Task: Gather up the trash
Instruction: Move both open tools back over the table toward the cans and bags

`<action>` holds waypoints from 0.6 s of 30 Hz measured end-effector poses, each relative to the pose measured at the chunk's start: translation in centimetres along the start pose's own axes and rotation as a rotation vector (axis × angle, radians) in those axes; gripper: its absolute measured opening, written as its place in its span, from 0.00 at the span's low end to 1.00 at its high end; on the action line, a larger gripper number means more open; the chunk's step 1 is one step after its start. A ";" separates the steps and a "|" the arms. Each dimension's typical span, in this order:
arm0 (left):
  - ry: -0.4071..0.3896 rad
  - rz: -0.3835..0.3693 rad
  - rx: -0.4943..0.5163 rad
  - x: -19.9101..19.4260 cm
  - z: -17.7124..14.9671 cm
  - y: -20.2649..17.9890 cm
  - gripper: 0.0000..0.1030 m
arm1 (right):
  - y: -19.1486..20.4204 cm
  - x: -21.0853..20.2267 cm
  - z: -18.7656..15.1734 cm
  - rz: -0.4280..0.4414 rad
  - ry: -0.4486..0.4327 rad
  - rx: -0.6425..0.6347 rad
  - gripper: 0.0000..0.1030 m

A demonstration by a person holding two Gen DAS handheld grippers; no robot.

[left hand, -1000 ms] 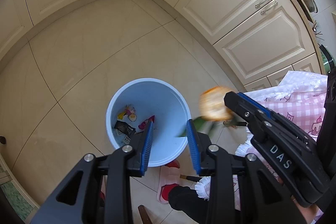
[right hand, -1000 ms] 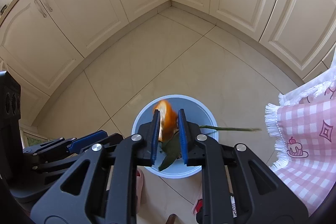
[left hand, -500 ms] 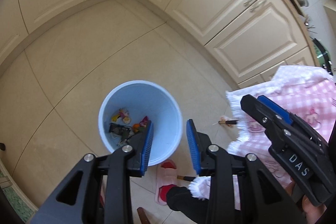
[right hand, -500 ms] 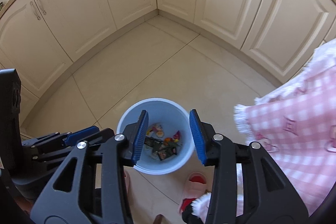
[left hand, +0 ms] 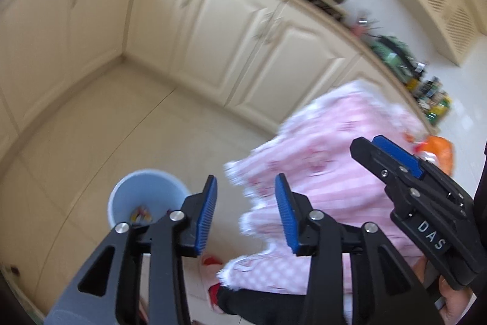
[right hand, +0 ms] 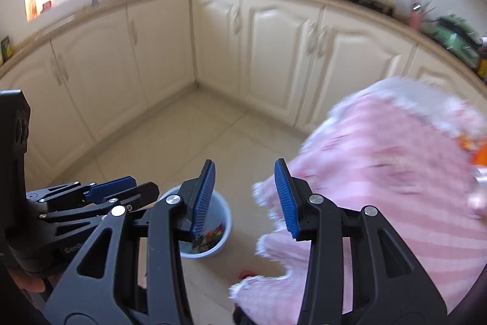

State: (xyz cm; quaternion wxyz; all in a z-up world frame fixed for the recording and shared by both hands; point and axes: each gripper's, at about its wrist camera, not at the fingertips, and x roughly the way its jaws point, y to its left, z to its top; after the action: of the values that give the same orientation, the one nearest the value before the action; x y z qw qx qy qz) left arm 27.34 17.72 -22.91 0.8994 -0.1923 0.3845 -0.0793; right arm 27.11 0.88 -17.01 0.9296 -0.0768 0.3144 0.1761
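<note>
Both grippers empty: left gripper just opened further, nothing between its jaws; right gripper parted likewise. Bin on floor, trash inside. I'd aim next at orange scrap on pink cloth, approaching slowly.

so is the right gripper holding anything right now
No, the right gripper has its blue pads apart with nothing between them; only floor and the blue bin show behind.
</note>
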 end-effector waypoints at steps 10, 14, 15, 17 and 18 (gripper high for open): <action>-0.041 -0.122 0.311 -2.8 -0.6 -17.8 0.60 | -13.1 -13.7 -2.8 -0.184 -0.169 0.180 0.46; -0.013 -0.130 0.422 -1.1 -1.6 -23.8 0.61 | -19.4 -15.6 -5.3 -0.217 -0.154 0.327 0.47; -0.009 -0.137 0.443 -1.0 -1.9 -24.9 0.61 | -20.7 -15.9 -5.9 -0.225 -0.152 0.359 0.47; 0.003 -0.143 0.512 0.1 -2.4 -28.0 0.61 | -23.3 -16.7 -7.0 -0.269 -0.153 0.406 0.47; 0.001 -0.136 0.538 0.4 -2.8 -29.0 0.61 | -24.5 -17.0 -7.5 -0.284 -0.153 0.427 0.47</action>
State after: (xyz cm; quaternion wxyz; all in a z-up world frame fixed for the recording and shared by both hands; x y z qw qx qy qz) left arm 25.75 -9.67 -13.12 0.9105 0.0282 0.3364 -0.2390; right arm 19.54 -28.50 -11.78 0.9612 0.0913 0.2593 -0.0209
